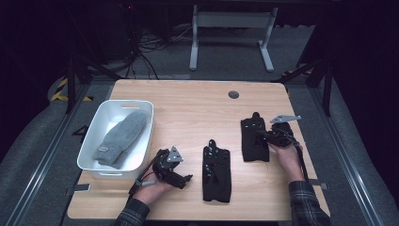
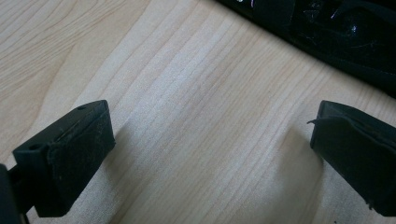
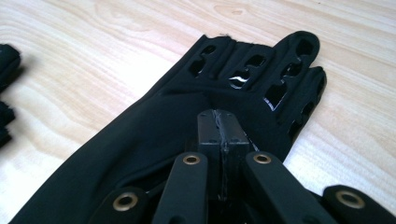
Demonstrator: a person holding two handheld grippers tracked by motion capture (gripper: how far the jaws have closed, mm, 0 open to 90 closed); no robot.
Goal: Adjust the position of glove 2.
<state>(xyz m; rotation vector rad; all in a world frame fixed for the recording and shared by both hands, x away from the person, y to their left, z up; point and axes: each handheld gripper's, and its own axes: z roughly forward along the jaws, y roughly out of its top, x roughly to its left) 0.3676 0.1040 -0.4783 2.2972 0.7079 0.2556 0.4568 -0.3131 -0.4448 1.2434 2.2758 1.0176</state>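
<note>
on the table (image 1: pixel 188 113), two flat black gloves (image 1: pixel 216 172) with cut-out fingers.

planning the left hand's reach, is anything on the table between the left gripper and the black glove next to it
Nothing visible. The left gripper is open over bare table, and the nearer black glove lies just beyond it.

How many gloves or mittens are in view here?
3: a grey mitten lying in the white bin, a black glove at table centre, and another black glove at the right gripper. The mitten could hide more.
</note>
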